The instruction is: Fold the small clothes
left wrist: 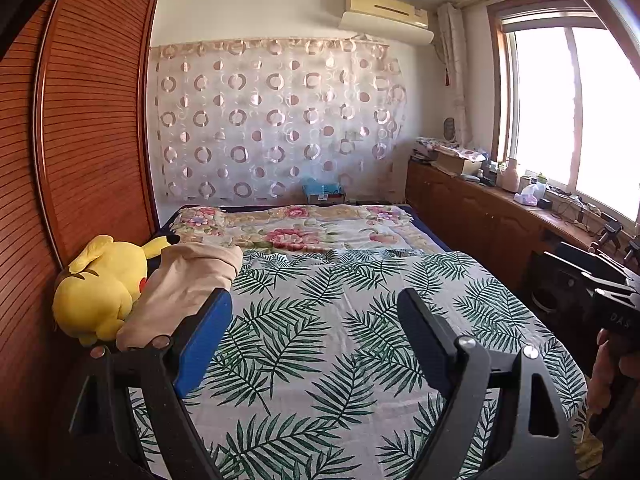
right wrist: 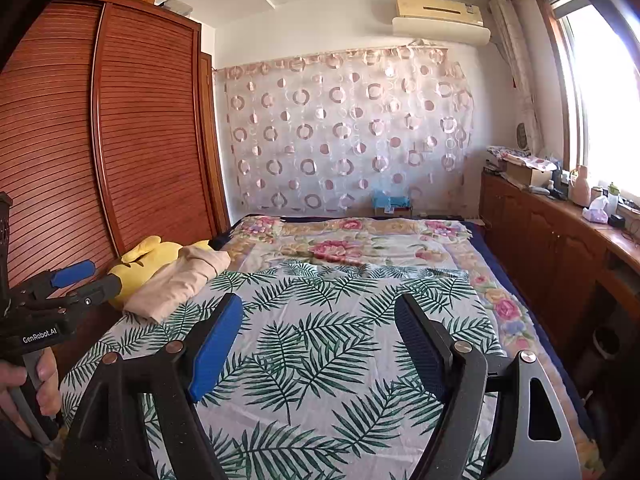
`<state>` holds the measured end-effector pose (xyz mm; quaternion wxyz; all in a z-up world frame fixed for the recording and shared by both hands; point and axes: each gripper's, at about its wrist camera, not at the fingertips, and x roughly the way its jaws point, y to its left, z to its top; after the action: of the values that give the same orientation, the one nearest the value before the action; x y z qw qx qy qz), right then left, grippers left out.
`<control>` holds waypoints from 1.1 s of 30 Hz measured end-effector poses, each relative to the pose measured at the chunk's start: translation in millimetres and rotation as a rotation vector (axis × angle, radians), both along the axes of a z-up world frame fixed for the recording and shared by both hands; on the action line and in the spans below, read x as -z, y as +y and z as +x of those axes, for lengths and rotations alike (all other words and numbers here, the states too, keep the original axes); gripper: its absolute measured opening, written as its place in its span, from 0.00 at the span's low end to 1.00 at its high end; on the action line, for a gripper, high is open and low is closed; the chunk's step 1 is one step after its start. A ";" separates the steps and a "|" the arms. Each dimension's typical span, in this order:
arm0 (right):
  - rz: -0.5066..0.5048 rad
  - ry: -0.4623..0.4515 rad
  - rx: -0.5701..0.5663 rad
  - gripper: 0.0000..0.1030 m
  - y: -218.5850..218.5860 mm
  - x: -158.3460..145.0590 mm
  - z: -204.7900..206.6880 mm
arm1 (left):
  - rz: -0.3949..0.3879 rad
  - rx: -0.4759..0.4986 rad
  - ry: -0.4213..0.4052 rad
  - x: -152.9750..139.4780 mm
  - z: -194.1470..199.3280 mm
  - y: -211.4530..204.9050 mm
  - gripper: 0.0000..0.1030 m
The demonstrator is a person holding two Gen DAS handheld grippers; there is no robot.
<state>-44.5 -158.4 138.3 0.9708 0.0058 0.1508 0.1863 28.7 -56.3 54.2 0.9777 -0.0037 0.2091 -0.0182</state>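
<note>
A beige garment (left wrist: pixel 188 284) lies in a folded heap at the left edge of the bed, against a yellow plush toy (left wrist: pixel 100 284); it also shows in the right wrist view (right wrist: pixel 180 280). My left gripper (left wrist: pixel 316 312) is open and empty, held above the leaf-print sheet (left wrist: pixel 320 340), with the garment just left of its left finger. My right gripper (right wrist: pixel 320 320) is open and empty above the same sheet (right wrist: pixel 320 352). The left gripper also shows at the left edge of the right wrist view (right wrist: pixel 86 280), open. The right gripper's body (left wrist: pixel 612 304) shows at the right edge of the left wrist view.
A wooden louvred wardrobe (left wrist: pixel 80 120) stands along the bed's left side. A floral blanket (left wrist: pixel 300 228) covers the far half of the bed. A wooden cabinet (left wrist: pixel 480 208) with clutter runs under the window on the right. A patterned curtain hangs on the far wall.
</note>
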 end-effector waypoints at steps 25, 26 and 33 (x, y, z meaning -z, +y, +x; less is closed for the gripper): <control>-0.010 -0.006 -0.006 0.78 -14.3 -0.8 4.2 | 0.004 -0.004 -0.014 -1.4 -2.3 0.9 0.83; -0.010 -0.006 -0.006 0.78 -14.7 -1.1 4.3 | 0.005 -0.003 -0.014 -1.6 -2.1 0.9 0.83; -0.012 -0.004 -0.011 0.78 -17.9 -1.5 4.9 | 0.006 -0.005 -0.015 -1.9 -2.5 0.3 0.83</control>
<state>-39.6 -176.3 139.8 0.9701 -0.0012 0.1499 0.1909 26.2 -56.0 56.1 0.9793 -0.0013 0.2017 -0.0154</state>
